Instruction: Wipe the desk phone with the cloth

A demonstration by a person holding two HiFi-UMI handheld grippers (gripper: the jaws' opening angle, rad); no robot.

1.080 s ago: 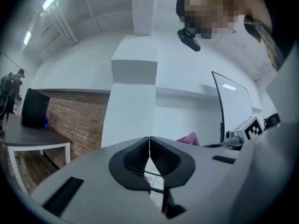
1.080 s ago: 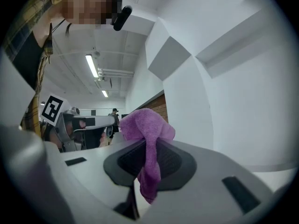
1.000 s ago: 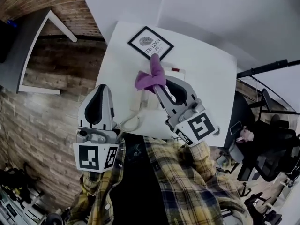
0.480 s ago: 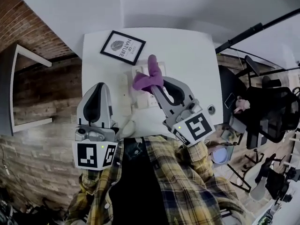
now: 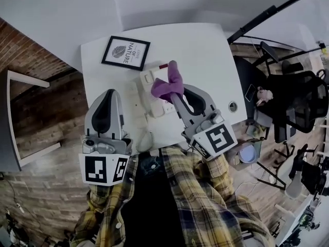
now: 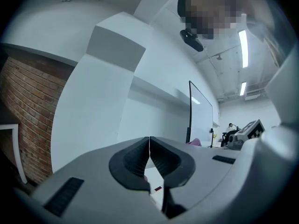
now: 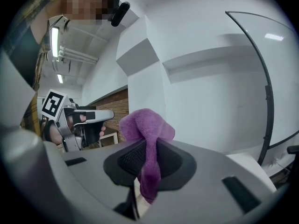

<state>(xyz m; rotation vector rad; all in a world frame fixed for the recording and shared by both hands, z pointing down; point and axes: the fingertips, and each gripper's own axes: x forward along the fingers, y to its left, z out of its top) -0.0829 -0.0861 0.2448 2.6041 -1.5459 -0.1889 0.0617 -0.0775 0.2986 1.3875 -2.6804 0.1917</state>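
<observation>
While the right tool (image 5: 174, 98) is clamped on the purple cloth (image 5: 167, 84), with a bunch of it standing out past the tips, the desk phone (image 5: 148, 81) sits right under that bunch on the white worktop (image 5: 205, 55). Whether cloth and phone actually touch, no view settles. The phone's long axis runs away from the person toward the framed print (image 5: 126, 53), roughly in line with this tool, so the wipe looks like a push forward or a pull back. The left tool (image 5: 108, 94), jaws together on nothing, hangs just left of the phone, the less handy of the two.
</observation>
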